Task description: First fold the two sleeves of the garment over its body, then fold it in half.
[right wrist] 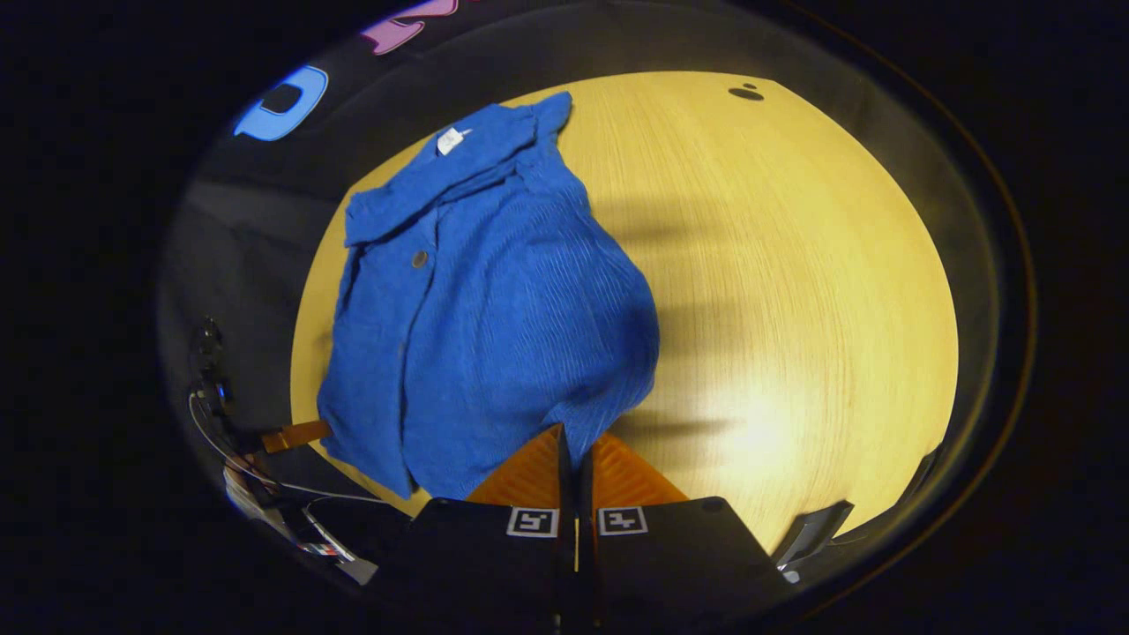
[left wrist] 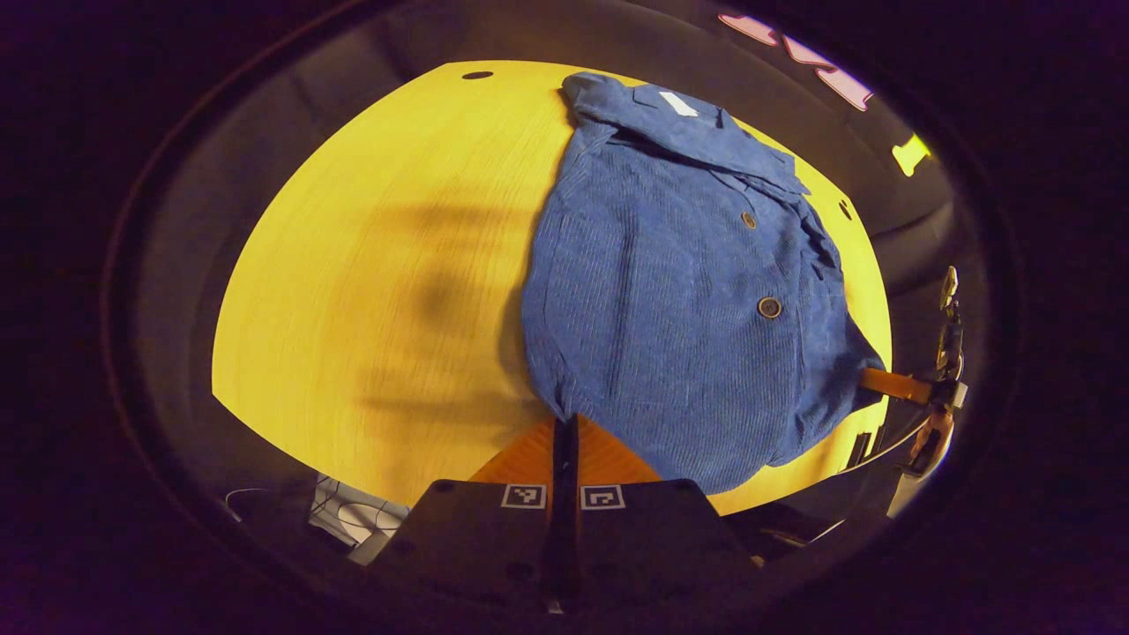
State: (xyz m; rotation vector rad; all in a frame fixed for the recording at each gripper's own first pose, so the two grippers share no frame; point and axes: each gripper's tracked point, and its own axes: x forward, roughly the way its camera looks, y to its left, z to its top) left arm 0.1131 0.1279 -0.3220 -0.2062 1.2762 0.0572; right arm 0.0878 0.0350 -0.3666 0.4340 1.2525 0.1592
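1. Garment (left wrist: 670, 300): blue ribbed shirt with buttons (left wrist: 769, 307) and collar (left wrist: 679, 115), lying bunched on the yellow wood-grain tabletop (left wrist: 370, 291); near hem lifting off the surface.
2. Left gripper (left wrist: 564, 432): fingers pressing together, clenching the hem's corner nearest its camera.
3. Right gripper (right wrist: 573, 441): fingers pressing together, pinching the opposite hem corner; seen at the shirt's far edge in the left gripper view (left wrist: 891, 384).
4. Collar label (right wrist: 450, 139): white, facing upward at the far end of the shirt.
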